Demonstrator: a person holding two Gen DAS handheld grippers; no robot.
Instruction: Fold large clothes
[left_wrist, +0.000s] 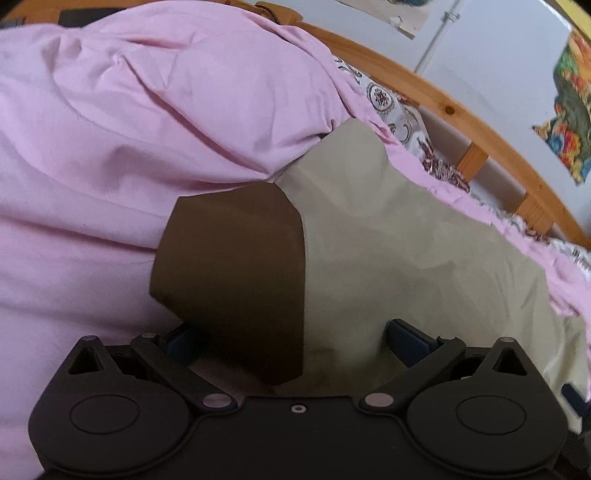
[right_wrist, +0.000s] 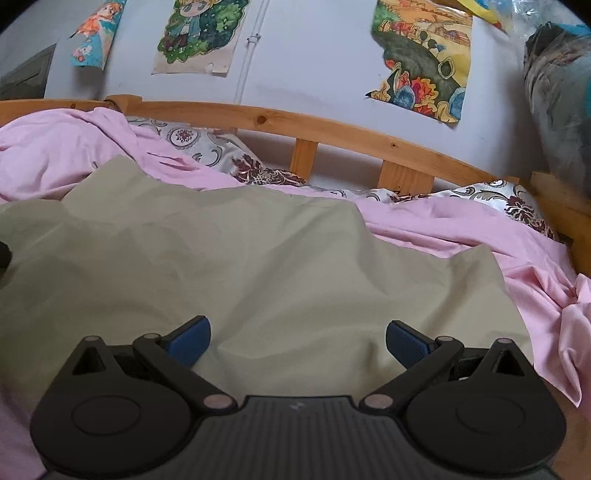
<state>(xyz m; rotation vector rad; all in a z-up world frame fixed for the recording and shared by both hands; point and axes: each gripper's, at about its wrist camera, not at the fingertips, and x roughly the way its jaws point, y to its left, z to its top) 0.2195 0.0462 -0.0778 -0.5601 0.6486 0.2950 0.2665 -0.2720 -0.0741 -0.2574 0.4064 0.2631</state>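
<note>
Left gripper (left_wrist: 295, 332): fingers (left_wrist: 406, 338) spread wide, clamped on nothing, hovering low over cloth. Between them, a dark brown flap (left_wrist: 236, 280), meeting the beige garment (left_wrist: 406, 266) along a straight line; same piece or a second one, impossible to tell. Left finger partly hidden behind that flap.

Right gripper (right_wrist: 297, 334): fingers (right_wrist: 190, 339) equally far apart, empty, poised over the near part of the garment.

Garment spread across the bed, on a pink sheet (right_wrist: 461, 229), reaching from the near edge toward the far side; soft ripples across it, far corners peaked up slightly. Beyond it, patterned pillows (right_wrist: 207, 144), then the wooden headboard (right_wrist: 332, 125) and posters (right_wrist: 421, 59) on the wall.

Likely handling: thin, limp, light fabric, no stiffness to hold a shape, prone to sagging and dragging the sheet beneath. Best taken at an edge or corner, pinching the garment layer only and not the pink sheet; near corners or the raised right peak look easiest. Both grippers at matching points, lifting evenly, to keep the fold straight.
</note>
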